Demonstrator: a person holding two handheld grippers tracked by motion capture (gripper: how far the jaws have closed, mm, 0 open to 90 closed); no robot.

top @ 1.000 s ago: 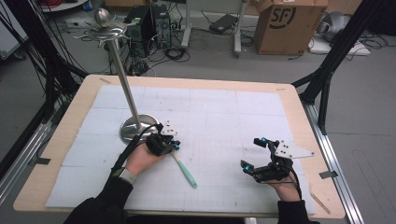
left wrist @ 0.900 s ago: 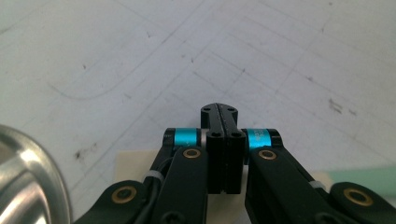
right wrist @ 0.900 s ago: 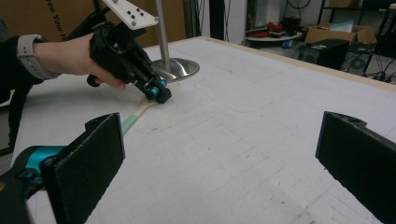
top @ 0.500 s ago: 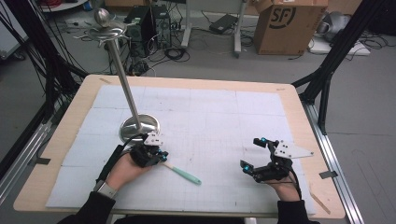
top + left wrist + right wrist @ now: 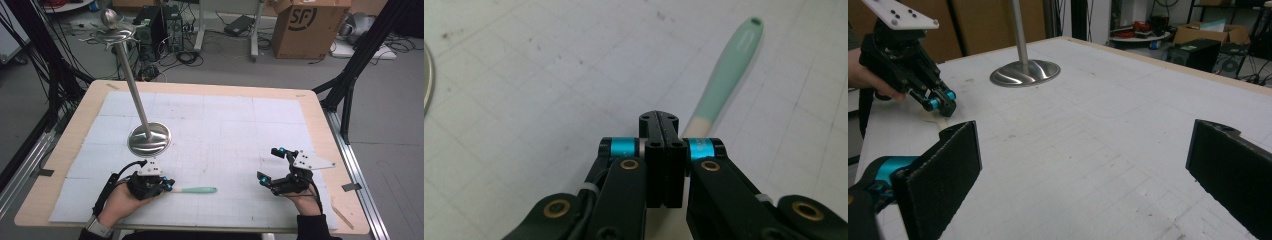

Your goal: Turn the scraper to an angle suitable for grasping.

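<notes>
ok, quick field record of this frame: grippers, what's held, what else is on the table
left gripper: shut on the pale end of the green-handled utensil, which lies flat on the mat
utensil handle: points toward the right gripper, apart from it
right gripper: open, nothing between the jaws, low over the mat
metal stand: round base on the mat, beyond the left gripper, not touched
table: wooden, covered by white grid mat
</notes>
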